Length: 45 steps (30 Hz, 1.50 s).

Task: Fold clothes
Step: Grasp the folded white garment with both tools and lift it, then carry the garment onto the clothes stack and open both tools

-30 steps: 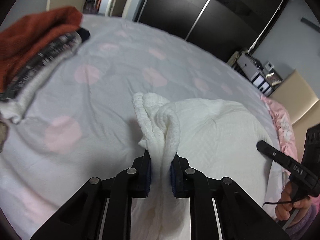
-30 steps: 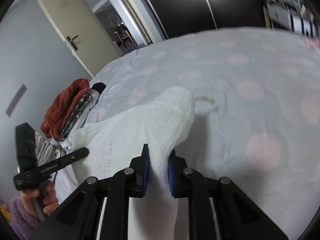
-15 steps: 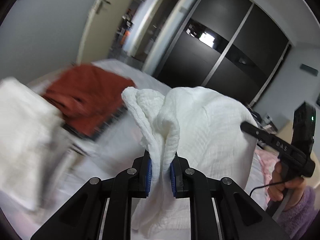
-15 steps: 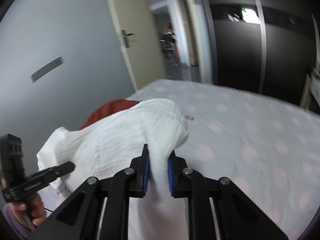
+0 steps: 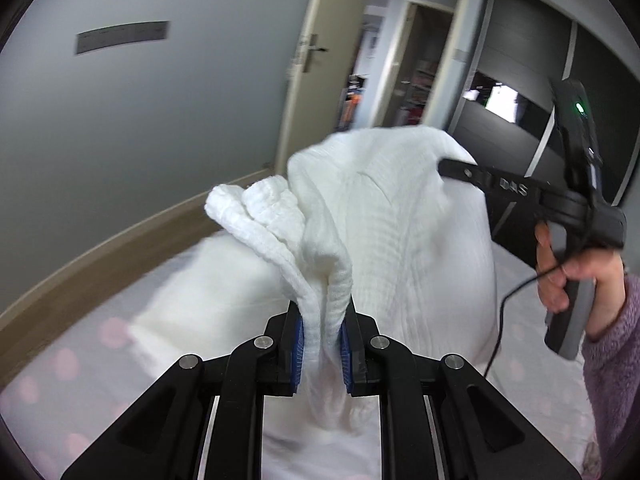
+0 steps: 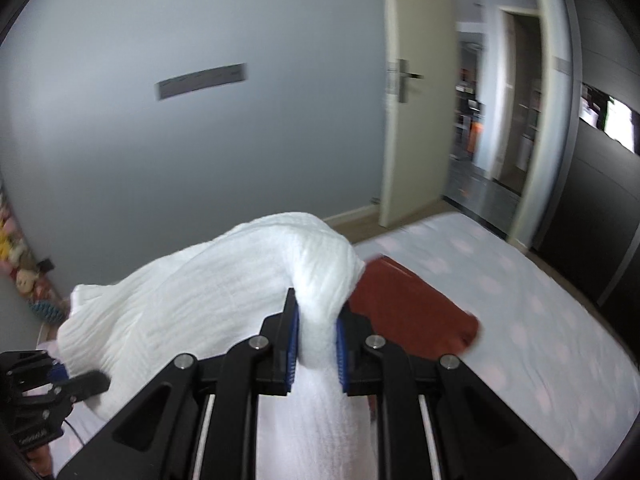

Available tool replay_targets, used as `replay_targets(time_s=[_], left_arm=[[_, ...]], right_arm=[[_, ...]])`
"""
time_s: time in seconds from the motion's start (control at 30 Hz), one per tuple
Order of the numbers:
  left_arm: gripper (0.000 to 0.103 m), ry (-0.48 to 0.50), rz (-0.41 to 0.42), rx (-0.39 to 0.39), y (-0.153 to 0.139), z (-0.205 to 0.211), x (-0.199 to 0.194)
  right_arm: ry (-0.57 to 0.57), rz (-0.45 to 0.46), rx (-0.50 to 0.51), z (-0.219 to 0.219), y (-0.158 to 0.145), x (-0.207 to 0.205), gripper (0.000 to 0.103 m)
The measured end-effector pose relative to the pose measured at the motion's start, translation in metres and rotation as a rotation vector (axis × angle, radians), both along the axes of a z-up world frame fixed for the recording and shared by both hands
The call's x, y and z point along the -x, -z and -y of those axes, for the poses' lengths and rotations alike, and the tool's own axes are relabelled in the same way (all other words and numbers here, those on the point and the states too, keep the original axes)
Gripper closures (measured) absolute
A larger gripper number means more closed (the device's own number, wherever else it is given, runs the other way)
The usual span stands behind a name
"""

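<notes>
A folded white textured garment (image 5: 400, 232) is held up in the air between both grippers. My left gripper (image 5: 322, 340) is shut on a bunched edge of it. My right gripper (image 6: 314, 336) is shut on the other edge (image 6: 320, 276); it also shows in the left wrist view (image 5: 460, 170) at the garment's far side, held by a hand in a purple sleeve. The garment (image 6: 200, 300) spans leftward in the right wrist view to the left gripper (image 6: 86, 384). The lower part of the garment is hidden behind the gripper bodies.
Below lies the bed (image 6: 520, 320) with a pale sheet dotted pink. A folded rust-red garment (image 6: 412, 308) lies on it beside the right gripper. A white folded item (image 5: 208, 280) lies on the bed. A grey wall, an open door (image 6: 420, 100) and dark wardrobe doors (image 5: 540, 100) stand beyond.
Both grippers have lifted the white garment off the bed and swung it left toward the clothes pile; the views now tilt up to the wall and door.
</notes>
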<state>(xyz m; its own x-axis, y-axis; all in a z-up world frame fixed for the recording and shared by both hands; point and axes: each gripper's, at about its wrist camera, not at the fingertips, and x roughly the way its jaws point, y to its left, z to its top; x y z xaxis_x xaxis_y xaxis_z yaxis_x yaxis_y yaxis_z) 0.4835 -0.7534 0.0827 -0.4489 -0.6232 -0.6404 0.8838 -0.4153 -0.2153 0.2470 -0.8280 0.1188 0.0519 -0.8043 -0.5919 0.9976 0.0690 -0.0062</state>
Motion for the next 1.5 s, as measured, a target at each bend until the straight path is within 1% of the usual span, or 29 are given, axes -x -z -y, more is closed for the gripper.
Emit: replay_targets(time_s=[0.07,0.17,0.23,0.3,0.37,0.4,0.43,0.47,0.53,0.6,0.73,0.83,0.87,0.9,0.93,0.97,1.03,1.1,1.27,1.37,1.5], left_arm=[[0.087,-0.039,0.041,-0.012,0.006,0.009,-0.015],[0.087,-0.088,0.091,-0.047,0.023,0.021,-0.031],[0.087,-0.106,0.122,-0.067,0.036,0.028,-0.037],[0.087,-0.121,0.143,-0.089,0.048,0.035,-0.040],[0.087,-0.131,0.149,-0.114,0.060,0.043,-0.044],[0.087,-0.133,0.149,-0.124,0.064,0.046,-0.045],[0.087,-0.134,0.150,-0.134,0.069,0.049,-0.046],[0.087,-0.135,0.154,-0.143,0.073,0.052,-0.046],[0.087,-0.141,0.171,-0.160,0.084,0.059,-0.049],[0.087,-0.150,0.181,-0.183,0.095,0.066,-0.053],[0.086,-0.143,0.123,-0.229,0.111,0.069,-0.066],[0.077,-0.139,0.084,-0.243,0.115,0.065,-0.072],[0.069,-0.138,0.071,-0.248,0.116,0.063,-0.075],[0.066,-0.141,0.069,-0.244,0.115,0.061,-0.077],[0.066,-0.147,0.079,-0.231,0.111,0.059,-0.079],[0.066,-0.153,0.089,-0.217,0.107,0.057,-0.082],[0.066,-0.162,0.110,-0.179,0.096,0.054,-0.085],[0.066,-0.149,0.126,-0.136,0.084,0.051,-0.084],[0.066,-0.093,0.169,-0.052,0.070,0.070,-0.047],[0.066,-0.064,0.172,-0.049,0.079,0.093,-0.030],[0.066,-0.059,0.204,-0.078,0.103,0.115,-0.014]], right_arm=[[-0.054,-0.029,-0.013,0.026,0.008,-0.028,0.088],[-0.109,-0.033,-0.027,0.045,0.025,-0.063,0.088],[-0.136,-0.047,-0.038,0.058,0.038,-0.082,0.088],[-0.147,-0.073,-0.059,0.068,0.052,-0.090,0.084],[-0.112,-0.086,-0.063,0.074,0.060,-0.091,0.076],[-0.085,-0.077,-0.058,0.076,0.060,-0.087,0.075],[-0.055,-0.066,-0.051,0.078,0.060,-0.081,0.069],[-0.040,-0.054,-0.049,0.078,0.059,-0.074,0.060],[-0.028,-0.031,-0.057,0.078,0.058,-0.058,0.055],[-0.023,-0.034,-0.089,0.075,0.063,-0.046,0.055],[-0.006,-0.014,-0.173,0.061,0.086,-0.013,0.055],[0.014,0.030,-0.217,0.043,0.106,0.009,0.055],[0.018,0.048,-0.222,0.037,0.112,0.015,0.055],[0.023,0.060,-0.224,0.030,0.116,0.020,0.055],[0.027,0.069,-0.224,0.024,0.120,0.024,0.058],[0.031,0.072,-0.225,0.019,0.122,0.026,0.067],[0.034,0.073,-0.228,0.012,0.125,0.028,0.072],[0.026,0.078,-0.226,0.006,0.126,0.025,0.074],[0.001,0.103,-0.219,0.004,0.131,0.011,0.074],[-0.015,0.120,-0.210,0.008,0.133,0.000,0.074],[-0.023,0.132,-0.208,0.019,0.141,-0.012,0.074]])
